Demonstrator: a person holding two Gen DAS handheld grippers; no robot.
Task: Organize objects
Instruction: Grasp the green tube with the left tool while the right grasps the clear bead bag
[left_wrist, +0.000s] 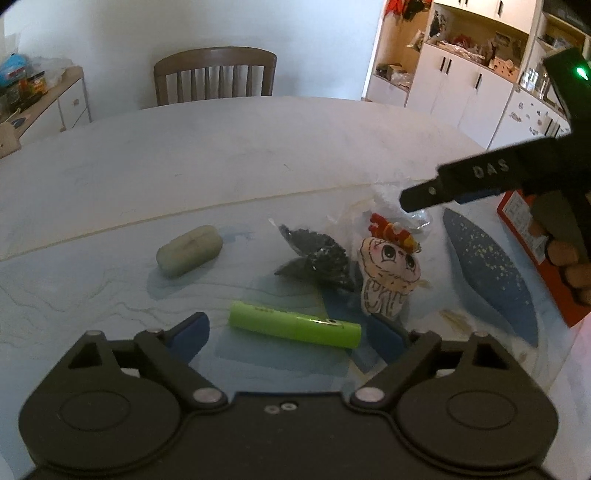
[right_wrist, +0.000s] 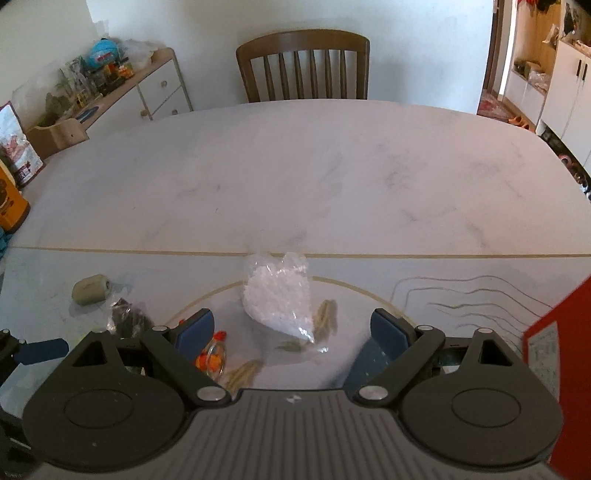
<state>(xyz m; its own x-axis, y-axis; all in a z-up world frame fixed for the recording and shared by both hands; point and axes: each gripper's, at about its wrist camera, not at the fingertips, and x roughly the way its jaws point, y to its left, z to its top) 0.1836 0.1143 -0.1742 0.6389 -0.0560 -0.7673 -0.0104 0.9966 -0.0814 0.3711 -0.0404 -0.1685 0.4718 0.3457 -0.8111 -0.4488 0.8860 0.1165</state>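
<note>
On the white marble table (left_wrist: 221, 166), my left gripper (left_wrist: 284, 334) hangs released over the bright green plastic tube (left_wrist: 295, 325), whose long axis runs crosswise between its pads. My right gripper (right_wrist: 295, 328), also released, faces the clear bag of white beads (right_wrist: 277, 299) just ahead, centred.

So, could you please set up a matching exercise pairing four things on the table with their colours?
Things:
1. tube
2. bead bag
3. case
4. box

Colours:
A. white
B. red
C. lime green
D. grey-green

Pairs: 1-C, 2-A, 3-D, 4-B
</note>
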